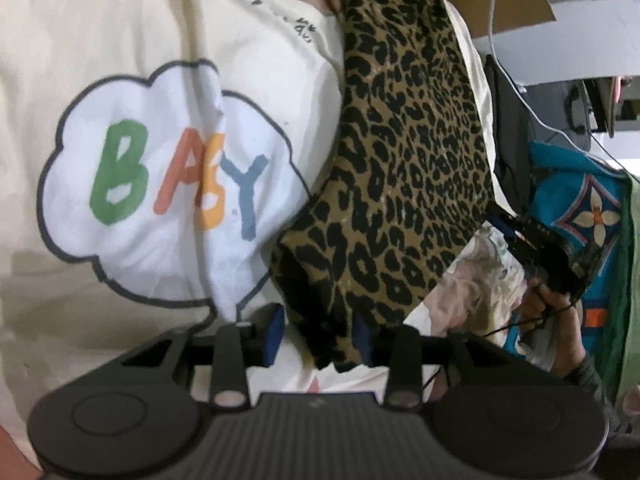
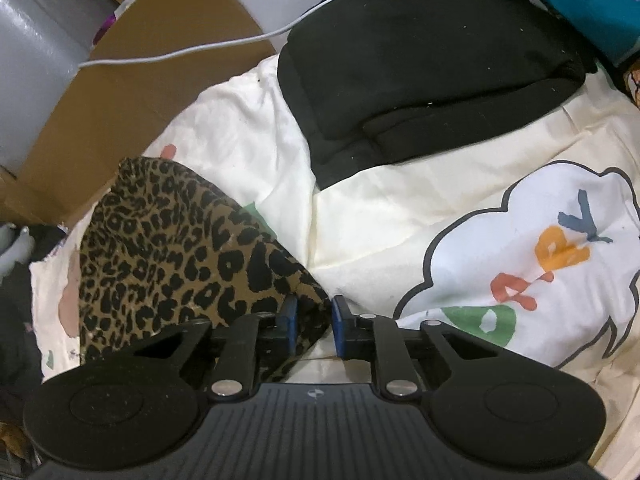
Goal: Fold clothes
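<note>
A leopard-print garment [image 1: 404, 152] hangs in a long strip over a cream sheet printed with a "BABY" cloud [image 1: 168, 196]. My left gripper [image 1: 318, 338] has its blue pads either side of the strip's lower edge, with the cloth between them. In the right wrist view the same garment [image 2: 172, 248] lies bunched on the sheet [image 2: 372, 220]. My right gripper [image 2: 314, 326] holds the garment's corner between its blue pads. The right gripper also shows in the left wrist view [image 1: 548, 252], held by a hand.
A folded black garment [image 2: 432, 64] lies on the sheet at the back. A cardboard box [image 2: 132, 92] and a white cable [image 2: 208, 48] are at the left. A teal patterned cloth [image 1: 580, 216] lies at the right.
</note>
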Demonstrator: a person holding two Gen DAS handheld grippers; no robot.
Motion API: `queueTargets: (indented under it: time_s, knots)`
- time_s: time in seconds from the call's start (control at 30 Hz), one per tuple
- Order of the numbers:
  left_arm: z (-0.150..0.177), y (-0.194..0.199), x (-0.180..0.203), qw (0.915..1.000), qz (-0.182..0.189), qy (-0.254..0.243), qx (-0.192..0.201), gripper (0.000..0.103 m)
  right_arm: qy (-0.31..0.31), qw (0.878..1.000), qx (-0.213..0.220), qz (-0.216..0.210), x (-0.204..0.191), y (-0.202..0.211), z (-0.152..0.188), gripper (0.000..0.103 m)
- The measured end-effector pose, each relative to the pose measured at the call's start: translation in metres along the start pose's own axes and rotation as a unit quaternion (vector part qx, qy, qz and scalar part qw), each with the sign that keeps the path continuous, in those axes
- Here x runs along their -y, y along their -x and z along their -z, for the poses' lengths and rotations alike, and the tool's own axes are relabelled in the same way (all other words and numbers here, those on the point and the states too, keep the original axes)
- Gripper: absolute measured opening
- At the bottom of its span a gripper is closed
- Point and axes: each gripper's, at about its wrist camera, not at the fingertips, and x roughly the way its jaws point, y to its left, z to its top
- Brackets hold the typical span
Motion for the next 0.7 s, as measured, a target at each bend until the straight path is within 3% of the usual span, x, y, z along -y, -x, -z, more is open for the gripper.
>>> queueTargets:
  time_s: [0.43, 0.6, 0.7]
  knots:
    - [0.001, -0.013, -0.019, 0.9974, 0.06, 0.042, -0.002, 0.04, -0.021, 1.0, -0.006, -0.001, 0.005, -0.008, -0.001, 0.018]
    - [0.005, -0.01, -0.022, 0.9945, 0.093, 0.047, -0.011, 0.029, -0.037, 0.999, -0.007, -0.008, 0.007, -0.008, 0.0, 0.019]
    - [0.008, -0.011, -0.022, 0.9942, 0.097, 0.045, -0.009, 0.028, -0.05, 0.999, -0.006, -0.014, 0.011, -0.008, 0.0, 0.019]
